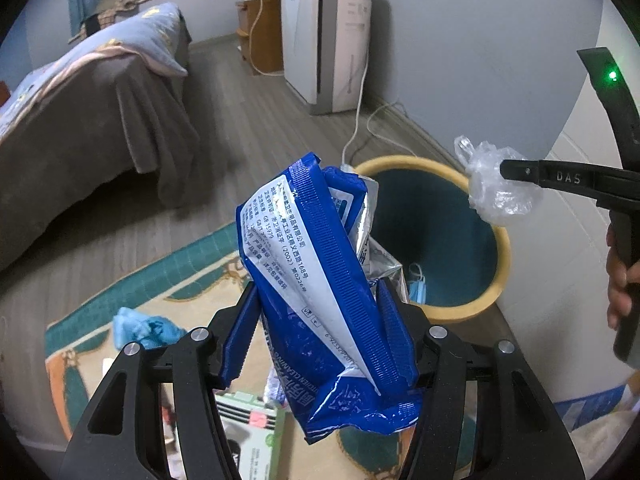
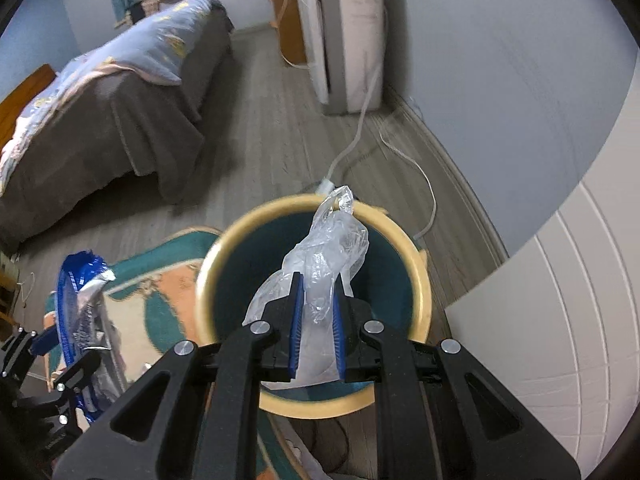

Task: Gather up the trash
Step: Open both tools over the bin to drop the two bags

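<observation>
At the bottom of the left wrist view, your left gripper has its jaws clamped on a crumpled blue and white foil wipes packet. The packet stands upright between the blue ribbed pads, its long axis running up the frame and leaning a little to the left. The white panel carries small Chinese print with "GB 15979", "168" and "(2002)" readable, and "CLEANING" shows on the blue lower part.

At the bottom centre of the right wrist view, your right gripper is clenched tight on a scrunched clear plastic bag, which trails up the frame past the pads. In the left view that gripper's finger bears the letters "DAS".

The round teal wastebasket with a yellow rim decides the coming move. In the right view it sits directly behind and below the plastic bag, so I judge the right hand is already over the opening and is the nearer one. In the left view the basket lies to the right of and beyond the blue packet, so that hand would need to travel rightward first. A pale blue face mask already lies inside the basket.

Further off, a grey-draped bed fills the upper left and a white appliance stands at upper centre.
</observation>
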{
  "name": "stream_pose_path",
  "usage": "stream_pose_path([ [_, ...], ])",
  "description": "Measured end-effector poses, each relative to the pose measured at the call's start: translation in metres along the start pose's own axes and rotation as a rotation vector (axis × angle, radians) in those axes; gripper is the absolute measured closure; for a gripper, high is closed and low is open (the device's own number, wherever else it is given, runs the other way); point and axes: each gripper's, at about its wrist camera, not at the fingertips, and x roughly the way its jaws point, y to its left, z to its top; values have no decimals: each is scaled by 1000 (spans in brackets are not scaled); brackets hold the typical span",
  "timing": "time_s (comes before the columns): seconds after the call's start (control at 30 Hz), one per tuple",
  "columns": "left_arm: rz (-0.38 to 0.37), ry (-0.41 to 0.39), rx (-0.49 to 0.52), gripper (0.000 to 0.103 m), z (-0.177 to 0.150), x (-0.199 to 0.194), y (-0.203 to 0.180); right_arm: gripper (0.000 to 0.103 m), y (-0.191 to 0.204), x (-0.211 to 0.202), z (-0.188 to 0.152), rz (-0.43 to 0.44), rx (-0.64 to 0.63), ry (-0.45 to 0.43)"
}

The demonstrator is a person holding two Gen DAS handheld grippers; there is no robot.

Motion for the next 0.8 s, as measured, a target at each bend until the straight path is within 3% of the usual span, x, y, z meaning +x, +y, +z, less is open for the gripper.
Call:
stream_pose_path([
  [0.13,0,29,50,43,5,16,-13,90,-16,21,-6,-14,63,71],
  [0.5,-45,104,46,42,23,69,-37,90,-22,26,-5,3,122,80],
  [0.73,-67,54,73,39,41,78,-51,90,-22,24,0,15,125,51],
  [0.8,-70,37,77,32,45,76,-52,83,-21,23,2,13,127,40],
])
